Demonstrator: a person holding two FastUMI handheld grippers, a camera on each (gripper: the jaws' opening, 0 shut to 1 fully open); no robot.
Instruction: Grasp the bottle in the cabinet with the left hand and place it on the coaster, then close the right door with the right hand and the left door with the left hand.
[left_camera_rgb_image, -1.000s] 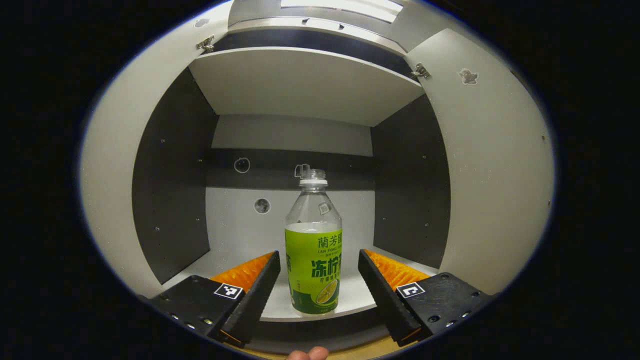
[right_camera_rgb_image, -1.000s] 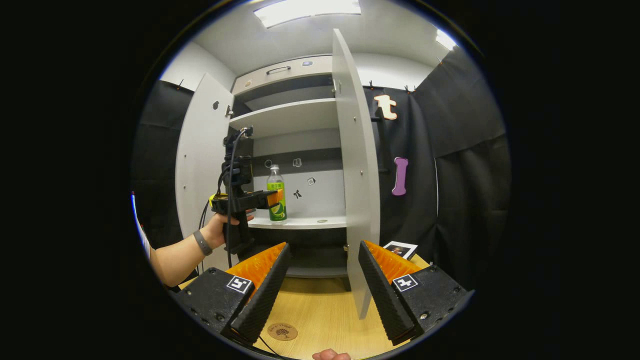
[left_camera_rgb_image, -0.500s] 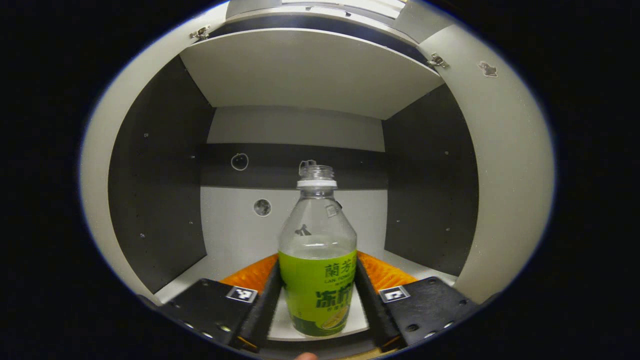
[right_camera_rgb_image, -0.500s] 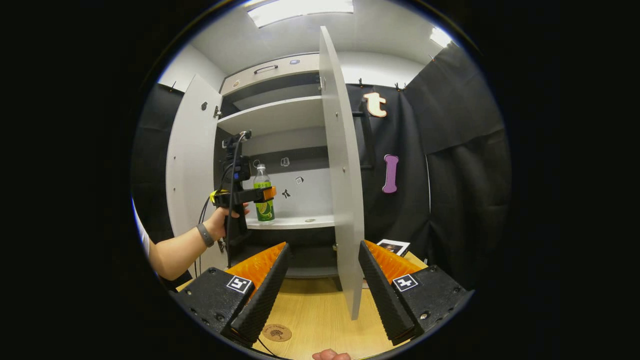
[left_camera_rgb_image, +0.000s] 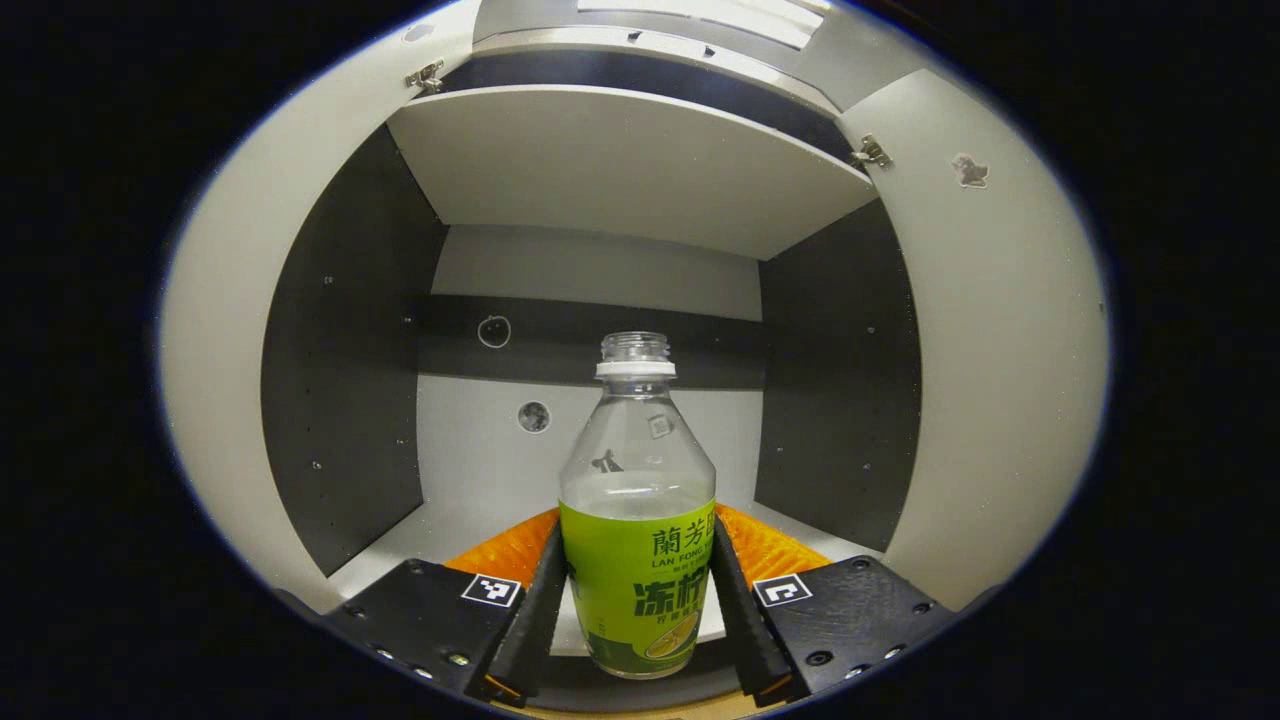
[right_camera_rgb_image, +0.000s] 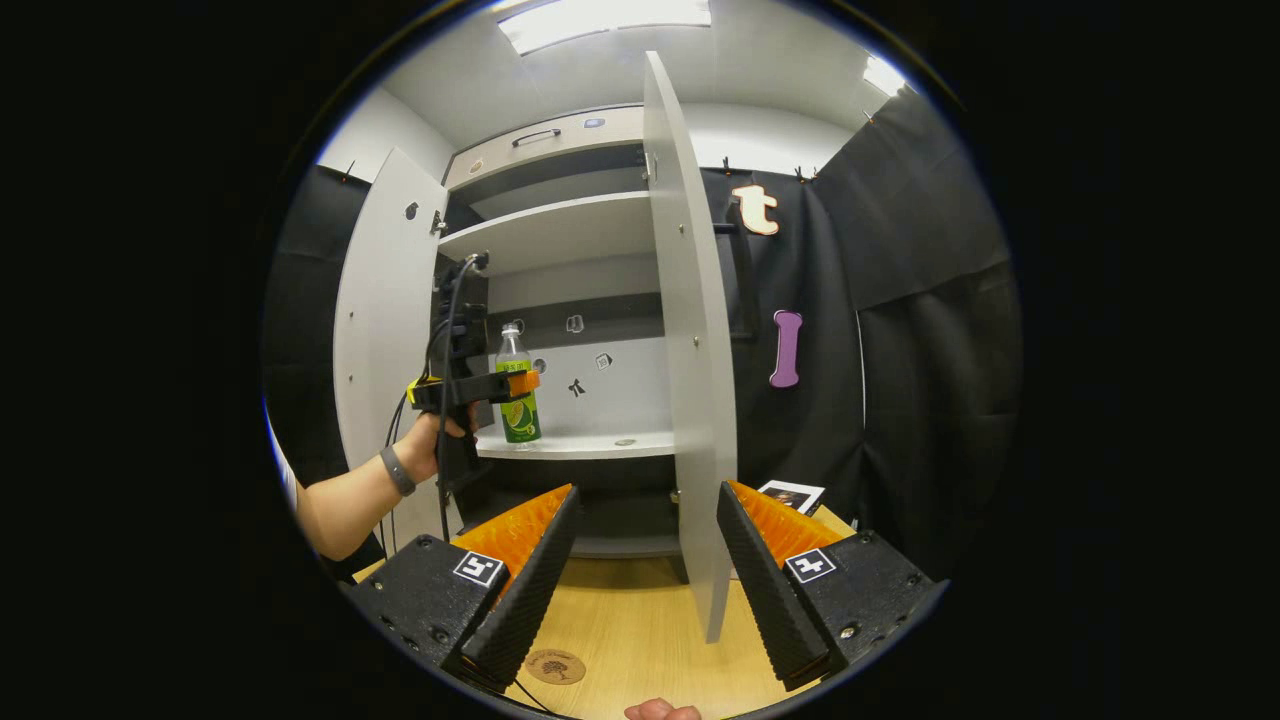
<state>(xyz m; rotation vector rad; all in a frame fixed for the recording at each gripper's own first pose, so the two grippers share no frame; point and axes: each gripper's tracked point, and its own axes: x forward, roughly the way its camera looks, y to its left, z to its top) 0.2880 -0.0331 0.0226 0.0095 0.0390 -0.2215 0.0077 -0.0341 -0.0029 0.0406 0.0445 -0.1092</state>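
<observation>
A clear bottle (left_camera_rgb_image: 637, 530) with a green label and no cap stands upright between my left gripper's (left_camera_rgb_image: 637, 625) fingers, which press on both sides of the label. Its base is at the front edge of the cabinet's lower shelf (left_camera_rgb_image: 470, 505). In the right gripper view a hand holds the left gripper (right_camera_rgb_image: 520, 383) shut on the bottle (right_camera_rgb_image: 521, 420) at the shelf's left end. My right gripper (right_camera_rgb_image: 645, 570) hovers open over the wooden table with nothing in it. A round brown coaster (right_camera_rgb_image: 555, 665) lies on the table below it. Both cabinet doors, left (right_camera_rgb_image: 385, 320) and right (right_camera_rgb_image: 690, 340), stand open.
The right door's edge juts out over the table (right_camera_rgb_image: 640, 620) just ahead of my right gripper. A small card (right_camera_rgb_image: 790, 495) lies on the table at the back right. An upper shelf (left_camera_rgb_image: 620, 165) sits above the bottle. The person's forearm (right_camera_rgb_image: 345, 500) reaches in from the left.
My left gripper moved in around the bottle and shut on its label. The bottle has since shifted a little toward the shelf's front left. The right gripper stayed open, barely moving.
</observation>
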